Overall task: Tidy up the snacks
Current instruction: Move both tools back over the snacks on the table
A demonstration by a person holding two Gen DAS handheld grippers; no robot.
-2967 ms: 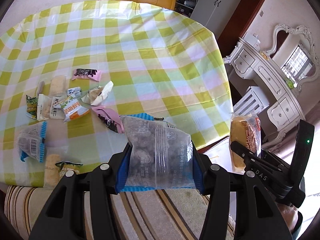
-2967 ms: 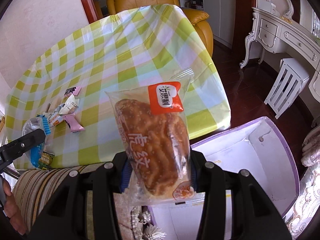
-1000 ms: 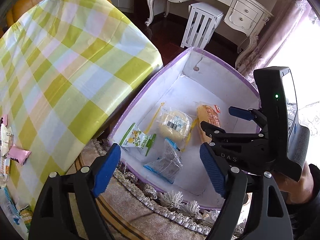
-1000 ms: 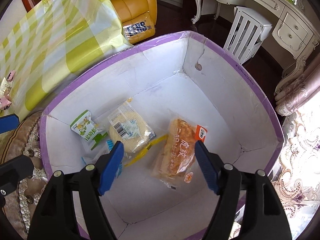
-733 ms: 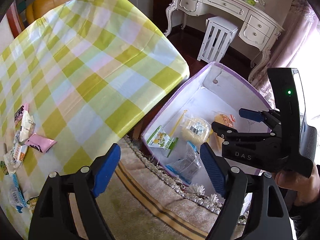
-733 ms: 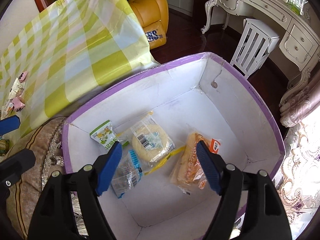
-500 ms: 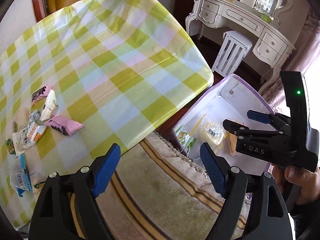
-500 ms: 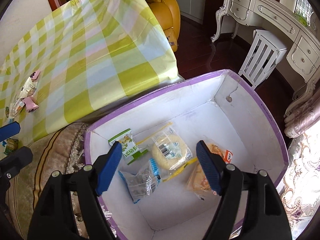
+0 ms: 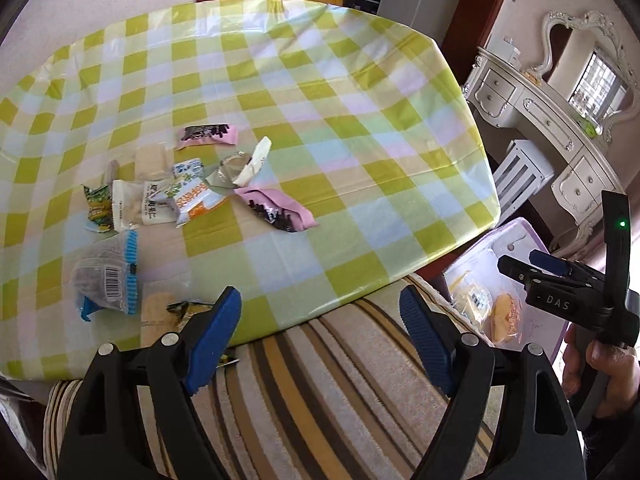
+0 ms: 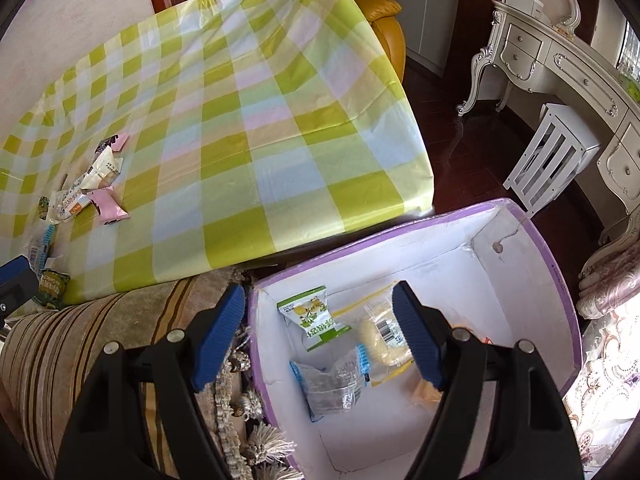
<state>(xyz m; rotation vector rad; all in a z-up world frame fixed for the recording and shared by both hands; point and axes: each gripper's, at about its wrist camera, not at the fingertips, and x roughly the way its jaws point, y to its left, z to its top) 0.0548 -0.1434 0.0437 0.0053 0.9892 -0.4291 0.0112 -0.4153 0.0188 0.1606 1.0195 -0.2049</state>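
My left gripper (image 9: 320,332) is open and empty, over a striped cushion (image 9: 340,392) by the near edge of the checked table (image 9: 320,92). Several snack packets lie at the table's left: a pink one (image 9: 280,210), an orange-and-white one (image 9: 196,200), a clear blue-edged bag (image 9: 108,276). My right gripper (image 10: 318,332) is open and empty above the purple-rimmed white box (image 10: 532,240). The box holds a green packet (image 10: 312,318), a clear blue-edged bag (image 10: 332,384), a round bun (image 10: 380,336) and a partly hidden bread loaf (image 10: 428,392).
The right gripper (image 9: 568,292) shows at the right of the left wrist view, above the box (image 9: 472,264). A white dresser (image 10: 560,52) and slatted stool (image 10: 548,152) stand to the right, a yellow armchair (image 10: 376,8) behind the table.
Both grippers let go of their snacks into the box and opened. The left gripper has swung back from the box towards the table; the right has pulled back above the box.
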